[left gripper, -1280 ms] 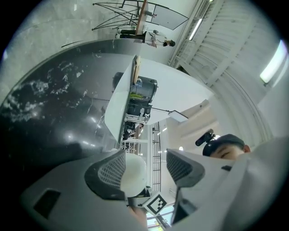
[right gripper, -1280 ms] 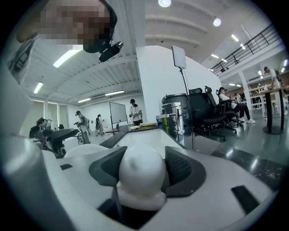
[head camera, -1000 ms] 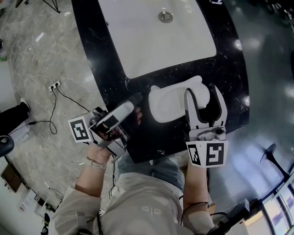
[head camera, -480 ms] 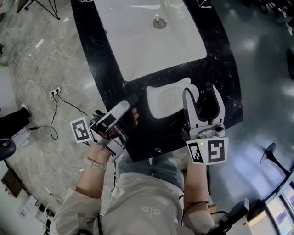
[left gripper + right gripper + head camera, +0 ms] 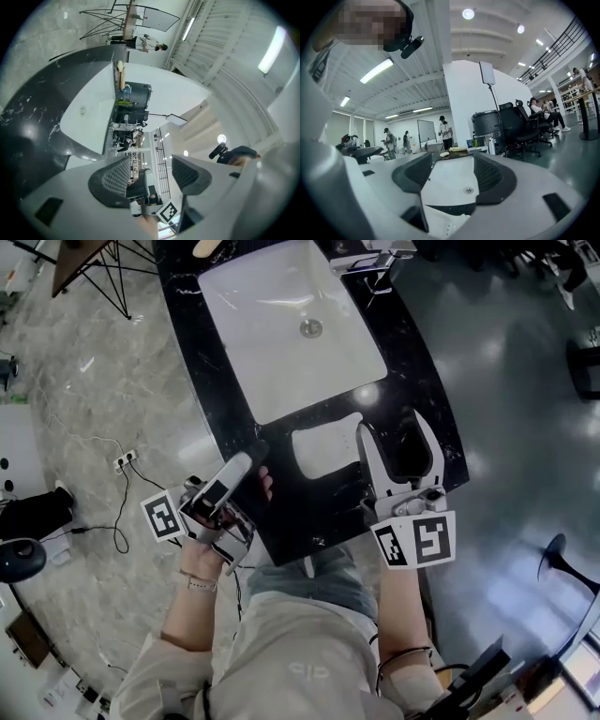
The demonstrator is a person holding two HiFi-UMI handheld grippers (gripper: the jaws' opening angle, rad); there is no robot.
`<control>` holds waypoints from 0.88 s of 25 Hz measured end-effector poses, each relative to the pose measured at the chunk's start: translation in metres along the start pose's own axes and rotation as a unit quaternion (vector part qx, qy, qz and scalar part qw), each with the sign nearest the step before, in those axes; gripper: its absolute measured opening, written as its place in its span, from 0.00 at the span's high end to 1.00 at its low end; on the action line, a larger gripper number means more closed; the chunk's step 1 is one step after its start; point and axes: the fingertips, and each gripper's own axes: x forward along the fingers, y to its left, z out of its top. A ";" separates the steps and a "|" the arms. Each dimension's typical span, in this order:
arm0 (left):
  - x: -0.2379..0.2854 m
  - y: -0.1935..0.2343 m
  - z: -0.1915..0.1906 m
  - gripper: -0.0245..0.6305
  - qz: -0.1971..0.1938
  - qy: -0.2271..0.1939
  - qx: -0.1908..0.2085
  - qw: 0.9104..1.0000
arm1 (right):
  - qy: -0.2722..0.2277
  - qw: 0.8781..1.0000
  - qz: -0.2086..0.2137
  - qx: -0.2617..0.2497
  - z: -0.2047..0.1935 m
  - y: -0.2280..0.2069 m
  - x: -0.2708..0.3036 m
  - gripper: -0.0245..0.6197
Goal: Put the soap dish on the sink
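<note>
The white oval plastic soap dish [image 5: 323,448] lies on the glossy black marble countertop [image 5: 309,512], just beside the near rim of the white rectangular sink basin [image 5: 281,343] with its round metal drain [image 5: 310,328]. Neither tool grips it.

In the head view the right gripper [image 5: 394,442] hovers at the dish's right end, its left jaw crossing the dish's edge (whether it touches cannot be told from above). In the right gripper view the right gripper's [image 5: 451,171] jaws stand wide apart. Only the basin shows between them, and the perforated dish [image 5: 443,222] sits low under the jaws.

The left gripper [image 5: 255,457] is held to the left of the dish and apart from it. In the left gripper view it [image 5: 150,171] is spread wide too, rolled on its side, with nothing held.
</note>
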 end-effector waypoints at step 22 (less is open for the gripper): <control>0.022 -0.177 -0.080 0.55 -0.035 0.041 0.125 0.991 | -0.106 0.993 0.044 -0.003 0.160 0.060 -0.069 0.54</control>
